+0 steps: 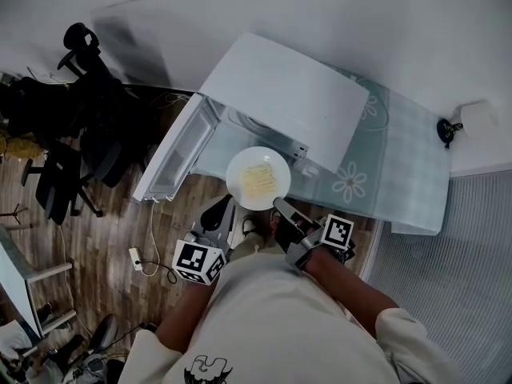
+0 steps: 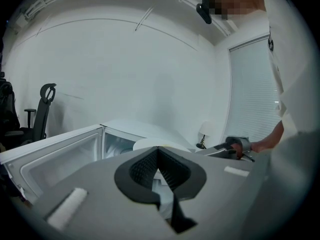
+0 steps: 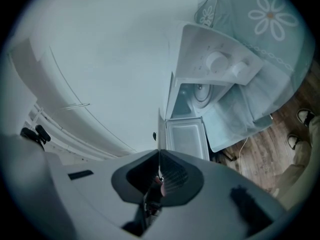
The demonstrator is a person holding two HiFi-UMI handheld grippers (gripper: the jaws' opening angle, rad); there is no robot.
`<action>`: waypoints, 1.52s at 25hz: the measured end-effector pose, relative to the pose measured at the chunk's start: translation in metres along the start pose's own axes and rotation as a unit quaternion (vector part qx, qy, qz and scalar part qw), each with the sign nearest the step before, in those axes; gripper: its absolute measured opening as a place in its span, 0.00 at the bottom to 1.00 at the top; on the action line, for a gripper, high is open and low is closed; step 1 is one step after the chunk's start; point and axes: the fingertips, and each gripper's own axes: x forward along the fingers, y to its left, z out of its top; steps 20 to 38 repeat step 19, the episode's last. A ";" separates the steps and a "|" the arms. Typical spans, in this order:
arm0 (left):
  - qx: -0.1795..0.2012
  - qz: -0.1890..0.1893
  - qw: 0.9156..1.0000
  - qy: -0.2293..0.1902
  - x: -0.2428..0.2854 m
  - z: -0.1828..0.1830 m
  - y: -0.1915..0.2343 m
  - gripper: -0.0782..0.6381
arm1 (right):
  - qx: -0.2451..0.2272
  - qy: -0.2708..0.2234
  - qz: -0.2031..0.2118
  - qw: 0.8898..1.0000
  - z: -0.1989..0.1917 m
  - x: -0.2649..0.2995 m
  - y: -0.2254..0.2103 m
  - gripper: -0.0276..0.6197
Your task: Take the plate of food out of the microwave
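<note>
Office room w/ a makeshift food corner, not a proper kitchen, afaict. Black office chairs (image 1: 60, 174) are parked by a bare white wall (image 1: 320, 6). A power strip (image 1: 136, 258) w/ cables is left on the wood-look floor (image 1: 104, 238). A white microwave (image 1: 280, 94) is set on a daisy-print tablecloth (image 1: 400, 158). Window blinds (image 2: 250, 89) are seen too.

- Office chairs (image 1: 60, 182), black: on wood floor (image 1: 104, 246), well left of the left gripper (image 1: 218, 213).
- Power strip (image 1: 136, 258), white, with cable (image 1: 152, 230): on the floor, near that gripper's left side.
- Tablecloth (image 1: 400, 158), pale green check, daisy print: ahead and right of the right gripper (image 1: 280, 206).
- Small lamp (image 1: 478, 118), white shade, black base: at the cloth's far right edge.
- Slatted blind (image 2: 252, 84): right of both grippers.
</note>
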 end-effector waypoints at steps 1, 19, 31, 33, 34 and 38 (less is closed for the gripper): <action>-0.002 -0.001 1.000 0.000 0.001 -0.001 -0.001 0.11 | 0.001 0.001 -0.003 1.000 0.000 0.000 -0.002 0.07; -0.008 0.009 1.000 -0.001 -0.002 -0.005 -0.002 0.11 | -0.010 0.019 -0.004 1.000 -0.003 0.003 -0.006 0.07; -0.008 0.009 1.000 -0.001 -0.002 -0.005 -0.002 0.11 | -0.010 0.019 -0.004 1.000 -0.003 0.003 -0.006 0.07; -0.008 0.009 1.000 -0.001 -0.002 -0.005 -0.002 0.11 | -0.010 0.019 -0.004 1.000 -0.003 0.003 -0.006 0.07; -0.008 0.009 1.000 -0.001 -0.002 -0.005 -0.002 0.11 | -0.010 0.019 -0.004 1.000 -0.003 0.003 -0.006 0.07; -0.008 0.009 1.000 -0.001 -0.002 -0.005 -0.002 0.11 | -0.010 0.019 -0.004 1.000 -0.003 0.003 -0.006 0.07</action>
